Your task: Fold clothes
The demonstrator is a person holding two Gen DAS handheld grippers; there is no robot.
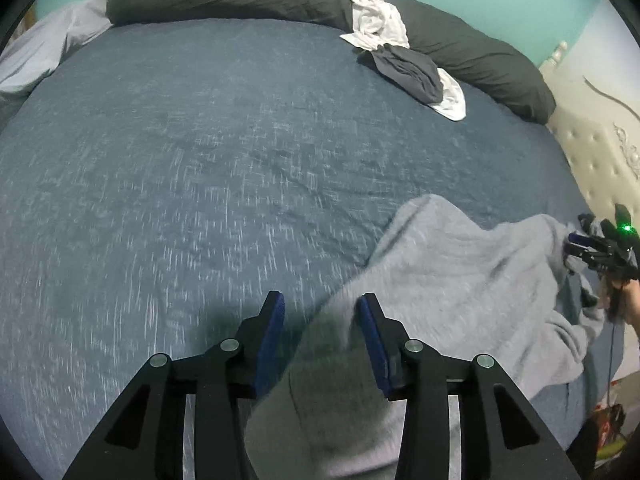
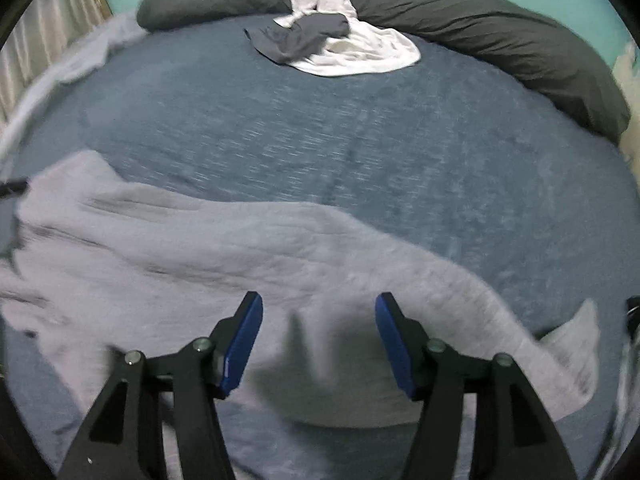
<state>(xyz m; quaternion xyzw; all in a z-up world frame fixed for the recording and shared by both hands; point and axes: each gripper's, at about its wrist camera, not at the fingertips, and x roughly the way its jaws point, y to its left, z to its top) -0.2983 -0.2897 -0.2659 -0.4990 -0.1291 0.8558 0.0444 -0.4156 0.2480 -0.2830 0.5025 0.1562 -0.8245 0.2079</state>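
Observation:
A light grey knit garment [image 1: 460,272] lies rumpled on the blue bedspread [image 1: 200,160], at the near right in the left wrist view. It spreads across the near half of the right wrist view [image 2: 200,248]. My left gripper [image 1: 320,312] is open, its jaws straddling the garment's near left edge just above the cloth. My right gripper [image 2: 319,312] is open above the garment's near middle. It also shows at the far right in the left wrist view [image 1: 580,240], by the garment's right end.
A pile of white [image 2: 352,48] and dark grey clothes [image 2: 304,36] lies at the far side of the bed against a long dark bolster pillow [image 2: 500,28]. A tufted cream headboard [image 1: 592,152] stands at the right. A pale sheet [image 1: 36,52] is bunched at the far left.

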